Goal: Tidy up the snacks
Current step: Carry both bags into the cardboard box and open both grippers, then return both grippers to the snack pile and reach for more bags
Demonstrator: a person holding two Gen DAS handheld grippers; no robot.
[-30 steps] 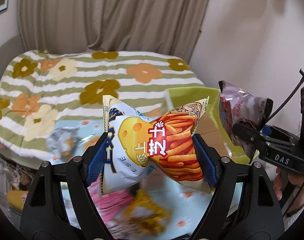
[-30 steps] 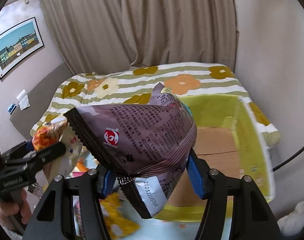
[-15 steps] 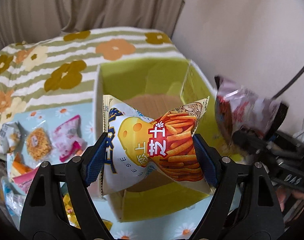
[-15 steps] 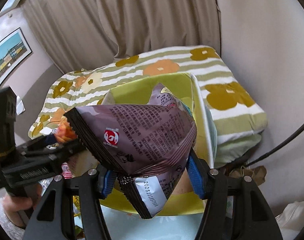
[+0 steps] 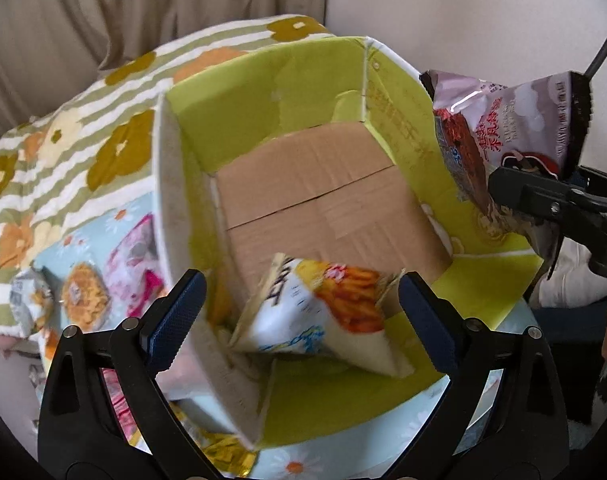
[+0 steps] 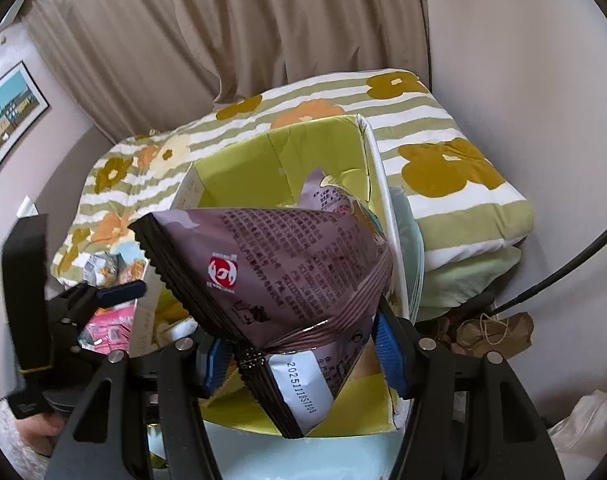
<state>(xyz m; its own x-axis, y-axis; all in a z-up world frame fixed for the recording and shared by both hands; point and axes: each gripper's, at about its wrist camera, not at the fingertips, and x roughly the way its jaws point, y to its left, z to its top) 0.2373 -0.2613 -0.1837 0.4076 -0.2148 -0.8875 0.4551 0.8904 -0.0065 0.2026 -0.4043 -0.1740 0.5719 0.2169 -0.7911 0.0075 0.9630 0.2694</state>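
Observation:
My left gripper (image 5: 299,316) hangs over the near corner of an open cardboard box (image 5: 263,108) with yellow-green walls and a brown floor. Its jaws are opening, and the cheese-stick snack bag (image 5: 323,316) lies blurred and tilted between them, clear of both pads, down inside the box. My right gripper (image 6: 303,356) is shut on a mauve snack bag (image 6: 279,264) and holds it above the box's (image 6: 239,160) right side. That same mauve bag (image 5: 503,136) shows at the right of the left wrist view.
Several loose snack packets (image 5: 83,292) lie on the light blue cloth left of the box. A striped floral blanket (image 6: 443,160) covers the bed behind it. A curtain and a wall close off the back and right. Crumpled brown paper (image 6: 491,332) lies on the floor at the right.
Both grippers have come over the box and tipped downward. The left jaws have spread apart and let go of the cheese-stick bag, which has dropped into the box. The right grip is unchanged.

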